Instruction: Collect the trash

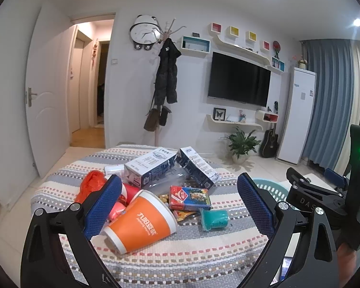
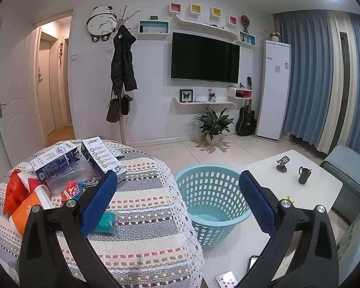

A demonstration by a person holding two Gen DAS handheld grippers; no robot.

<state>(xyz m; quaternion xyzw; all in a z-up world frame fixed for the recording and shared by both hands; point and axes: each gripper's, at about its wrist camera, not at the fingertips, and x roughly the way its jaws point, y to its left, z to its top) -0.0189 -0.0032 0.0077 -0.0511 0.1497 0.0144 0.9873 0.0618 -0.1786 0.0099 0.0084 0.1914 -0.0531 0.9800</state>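
Trash pile on the round table, basket on the floor just right.

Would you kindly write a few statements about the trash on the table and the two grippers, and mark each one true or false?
1. The orange paper cup lies on its side on the striped tablecloth. True.
2. The left gripper is shut on the cup. False: its jaws stand wide open and hold nothing.
3. The light blue basket stands on the floor beside the table. True.
4. The basket already holds the two milk cartons. False: no trash shows inside it, and the milk cartons lie on the table.
5. The right gripper is open and holds nothing. True.
6. The small teal roll sits inside the cup. False: it lies on the cloth beside the cup.
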